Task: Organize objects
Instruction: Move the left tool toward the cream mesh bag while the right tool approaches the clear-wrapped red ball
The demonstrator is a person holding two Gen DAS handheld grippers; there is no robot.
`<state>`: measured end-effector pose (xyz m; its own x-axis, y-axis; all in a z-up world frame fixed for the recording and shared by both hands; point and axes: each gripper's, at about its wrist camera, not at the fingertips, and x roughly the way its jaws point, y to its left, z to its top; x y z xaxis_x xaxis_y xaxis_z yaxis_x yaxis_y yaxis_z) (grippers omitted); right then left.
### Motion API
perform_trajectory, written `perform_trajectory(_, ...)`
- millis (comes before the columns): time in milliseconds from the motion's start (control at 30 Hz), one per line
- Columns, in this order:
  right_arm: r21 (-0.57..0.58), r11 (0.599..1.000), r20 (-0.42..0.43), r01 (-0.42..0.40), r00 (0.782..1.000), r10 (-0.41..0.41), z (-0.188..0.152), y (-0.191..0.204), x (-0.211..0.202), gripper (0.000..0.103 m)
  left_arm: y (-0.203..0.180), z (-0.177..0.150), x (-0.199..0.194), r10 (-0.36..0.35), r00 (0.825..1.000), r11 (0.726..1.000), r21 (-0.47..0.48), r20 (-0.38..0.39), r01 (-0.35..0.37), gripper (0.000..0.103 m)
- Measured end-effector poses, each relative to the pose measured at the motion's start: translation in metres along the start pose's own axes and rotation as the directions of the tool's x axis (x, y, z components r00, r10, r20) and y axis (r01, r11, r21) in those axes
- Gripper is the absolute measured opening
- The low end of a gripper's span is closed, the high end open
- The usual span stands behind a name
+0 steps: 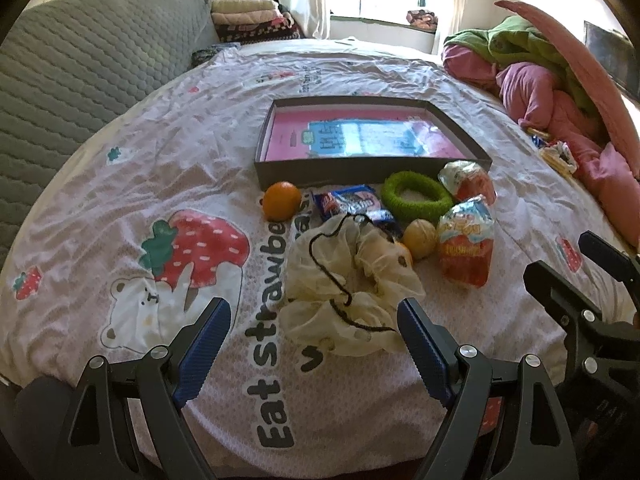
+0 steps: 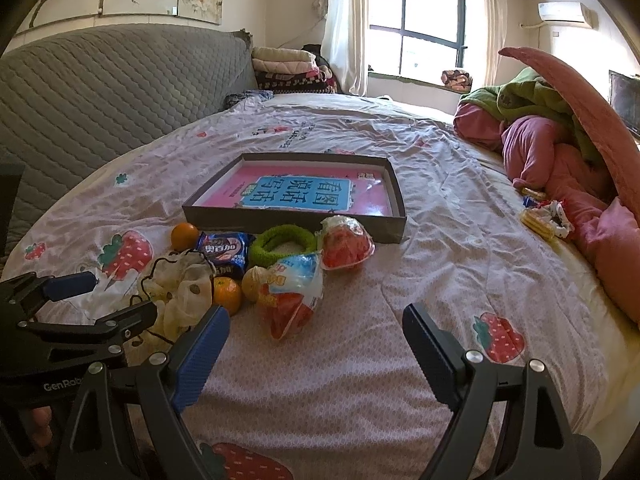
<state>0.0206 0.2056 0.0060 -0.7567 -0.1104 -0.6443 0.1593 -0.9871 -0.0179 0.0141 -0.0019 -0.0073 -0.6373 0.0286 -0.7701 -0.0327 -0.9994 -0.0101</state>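
A shallow dark box (image 1: 372,168) (image 2: 296,220) holding a pink book lies on the bed. In front of it lie an orange (image 1: 281,201) (image 2: 184,235), a blue snack pack (image 1: 348,203) (image 2: 224,250), a green ring (image 1: 416,196) (image 2: 282,244), two red-and-white snack bags (image 1: 466,250) (image 2: 292,292) (image 1: 470,184) (image 2: 346,242), a tan ball (image 1: 419,238) (image 2: 254,282), a second orange (image 2: 227,295) and a cream mesh drawstring pouch (image 1: 352,292) (image 2: 180,296). My left gripper (image 1: 314,332) is open, just short of the pouch. My right gripper (image 2: 316,340) is open and empty, right of the pile.
A grey quilted headboard (image 1: 80,68) runs along the left. Pink and green bedding (image 1: 560,92) is heaped at the right, with small packets (image 2: 544,216) beside it. Folded blankets (image 2: 288,68) are stacked at the far end under a window.
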Motion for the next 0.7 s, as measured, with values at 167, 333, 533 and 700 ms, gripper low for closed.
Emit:
perform_trajectory(167,0.005,1.000,-0.015,-0.009,1.000,0.009,-0.002,-0.001,0.002,0.088,0.004,-0.004,0.001,-0.018,1.000,1.000,-0.007,-0.018,0.018,0.086)
perform_trajectory(333,0.007,1.000,-0.033,-0.027,0.999,0.028,-0.005,0.000,0.005,0.088,0.007,-0.007,0.002,-0.031,0.999,0.999,-0.018,-0.030,0.030,0.086)
perform_trajectory(533,0.001,0.999,-0.048,-0.041,0.998,0.041,-0.008,0.004,0.008,0.088,0.011,-0.009,0.007,-0.033,0.999,0.999,-0.031,-0.041,0.032,0.086)
perform_trajectory(700,0.000,0.999,-0.052,-0.045,0.998,0.044,-0.009,0.005,0.011,0.088,0.015,-0.010,0.016,-0.025,0.998,0.999,-0.036,-0.053,0.023,0.086)
